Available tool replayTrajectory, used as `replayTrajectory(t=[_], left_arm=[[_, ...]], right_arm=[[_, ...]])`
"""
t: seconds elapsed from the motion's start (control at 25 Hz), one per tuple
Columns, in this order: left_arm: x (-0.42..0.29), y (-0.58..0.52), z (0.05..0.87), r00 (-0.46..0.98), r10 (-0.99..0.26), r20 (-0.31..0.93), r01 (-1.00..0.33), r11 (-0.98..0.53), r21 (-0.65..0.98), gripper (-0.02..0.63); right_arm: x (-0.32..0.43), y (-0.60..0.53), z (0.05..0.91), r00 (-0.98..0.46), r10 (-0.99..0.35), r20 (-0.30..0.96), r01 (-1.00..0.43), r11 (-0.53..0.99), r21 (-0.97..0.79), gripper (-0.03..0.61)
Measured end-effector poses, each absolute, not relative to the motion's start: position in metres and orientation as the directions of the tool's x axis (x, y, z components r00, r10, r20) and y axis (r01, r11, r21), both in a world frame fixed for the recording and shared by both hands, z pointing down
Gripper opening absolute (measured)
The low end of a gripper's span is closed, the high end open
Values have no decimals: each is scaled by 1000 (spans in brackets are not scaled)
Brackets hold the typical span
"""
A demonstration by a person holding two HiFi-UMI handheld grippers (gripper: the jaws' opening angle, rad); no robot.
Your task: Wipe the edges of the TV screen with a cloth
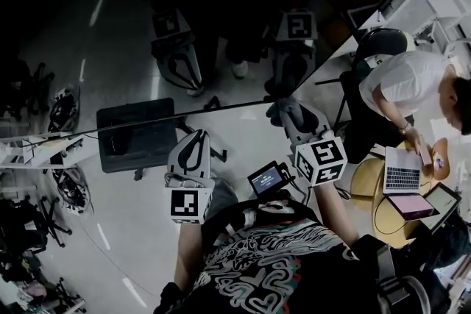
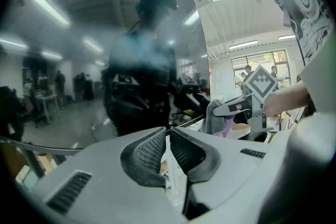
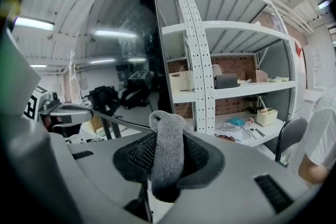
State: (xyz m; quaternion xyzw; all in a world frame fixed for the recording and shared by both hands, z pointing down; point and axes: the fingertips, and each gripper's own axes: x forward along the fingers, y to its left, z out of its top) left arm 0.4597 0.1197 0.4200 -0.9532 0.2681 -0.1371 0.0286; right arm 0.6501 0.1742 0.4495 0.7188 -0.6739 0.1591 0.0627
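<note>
The TV screen [image 1: 147,33] is a dark glossy pane that mirrors the room; its lower edge [image 1: 147,121] runs across the head view. My right gripper [image 1: 285,110] is shut on a grey cloth [image 3: 168,149], and the cloth [image 1: 278,112] is at the screen's lower right corner. The left gripper view shows that cloth [image 2: 212,115] bunched against the edge. My left gripper [image 1: 193,136] is just below the lower edge, left of the right one. Its jaws [image 2: 168,136] stand almost together with only a thin pale strip showing in the slit. The screen [image 3: 121,50] fills the right gripper view's left.
A person in a white shirt [image 1: 408,81] leans over a round wooden table [image 1: 366,187] with laptops [image 1: 402,171] at the right. A dark chair [image 1: 377,44] stands behind. White shelving [image 3: 226,81] with boxes stands right beside the screen's right edge.
</note>
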Motion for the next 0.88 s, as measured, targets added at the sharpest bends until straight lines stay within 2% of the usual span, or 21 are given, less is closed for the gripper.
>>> replayTrajectory(t=[0.2,0.88], left_arm=[[457,116,419,822,-528,216,-516,-849,-114,35],[456,122,426,803,-546,238,-532,-838,-123,35]], right_arm=[[646,174,449,35,-947,320,-993,-69,-96,123],[643,173,447,-17,-953,303,-995,-15,-101,123]])
